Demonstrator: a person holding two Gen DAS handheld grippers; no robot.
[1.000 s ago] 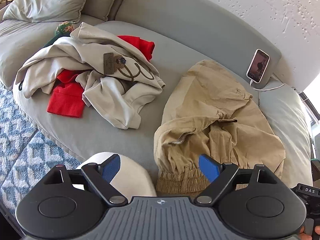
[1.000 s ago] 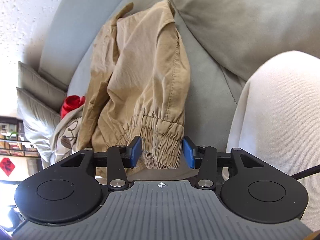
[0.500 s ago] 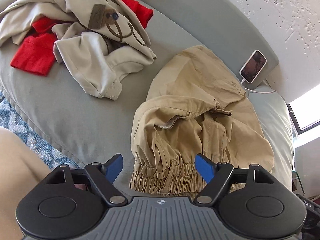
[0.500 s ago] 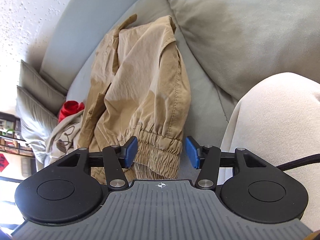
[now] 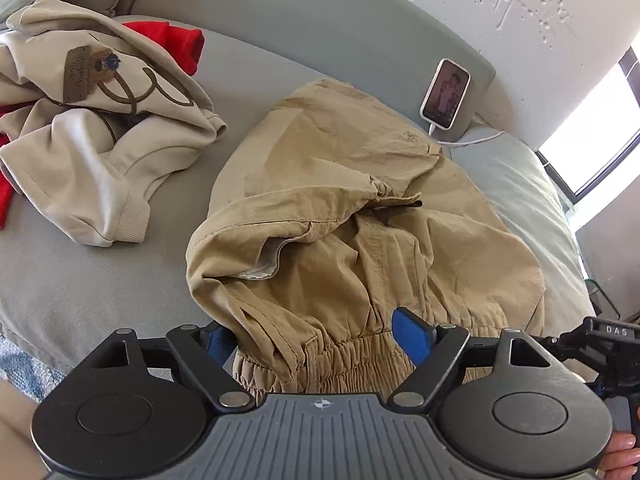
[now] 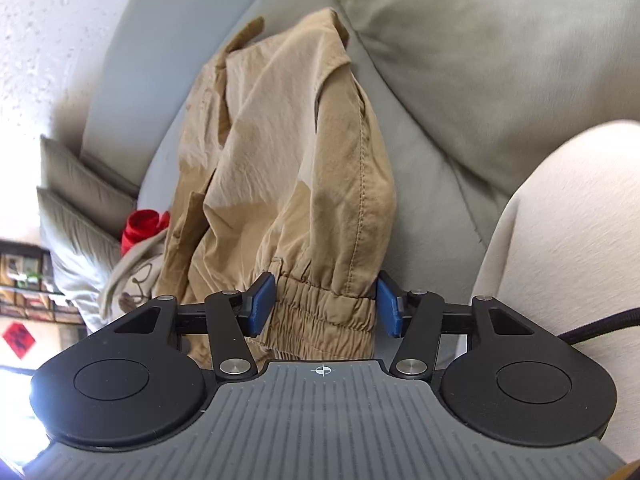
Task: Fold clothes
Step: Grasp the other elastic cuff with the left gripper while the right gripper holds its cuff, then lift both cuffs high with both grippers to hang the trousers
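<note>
Two hand-held grippers, both at the near elasticated hem of the khaki jacket (image 5: 360, 208), which lies crumpled on the grey sofa (image 5: 100, 280), long axis running away from me toward the backrest. My left hand-held gripper (image 5: 316, 336) straddles the hem's left part w/ jaws wide & opening; cloth sits between the pads, no pinch visible. My right hand-held gripper (image 6: 326, 304) brackets the hem's right corner, jaws at mid width, pads just beside the gathered cloth, not clamping it. Neither is nearer: hem lies directly ahead of & below both. Judgement: next move = close on both hem corners approx. together. Beige sweatshirt (image 5: 100, 152) & red garment (image 5: 180, 40) wait to the left, apart.
</note>
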